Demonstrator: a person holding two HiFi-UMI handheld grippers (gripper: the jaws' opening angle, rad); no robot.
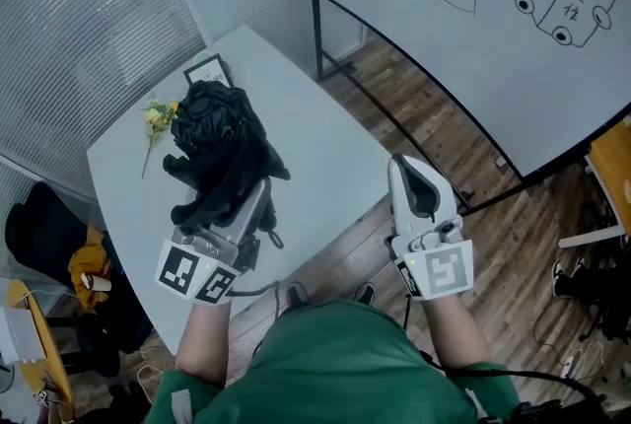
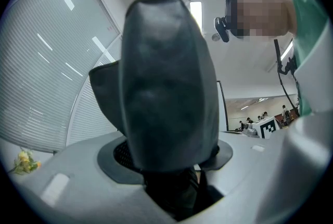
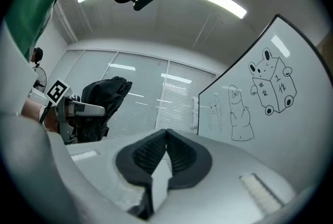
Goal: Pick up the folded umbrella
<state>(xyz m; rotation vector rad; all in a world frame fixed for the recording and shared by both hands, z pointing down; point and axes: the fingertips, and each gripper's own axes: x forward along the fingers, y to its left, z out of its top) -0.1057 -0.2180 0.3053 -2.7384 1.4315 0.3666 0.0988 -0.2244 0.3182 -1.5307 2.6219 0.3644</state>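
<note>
The folded umbrella [image 1: 219,151] is a crumpled black bundle, and my left gripper [image 1: 246,207] is shut on its lower part. It stands up out of the jaws above the white table [image 1: 325,146]. In the left gripper view the umbrella [image 2: 166,92] fills the middle, and the pads press on it from both sides. My right gripper [image 1: 419,180] hangs beyond the table's near right edge, shut with nothing in it. Its dark pads [image 3: 156,152] meet at the tips. The right gripper view also shows the umbrella [image 3: 101,100] held up by the left gripper [image 3: 78,108].
A sprig of yellow flowers [image 1: 158,121] and a small framed card [image 1: 208,72] lie on the far part of the table. A whiteboard [image 1: 473,18] with drawings stands on the right over the wooden floor. A chair with a yellow item [image 1: 89,264] is at the left.
</note>
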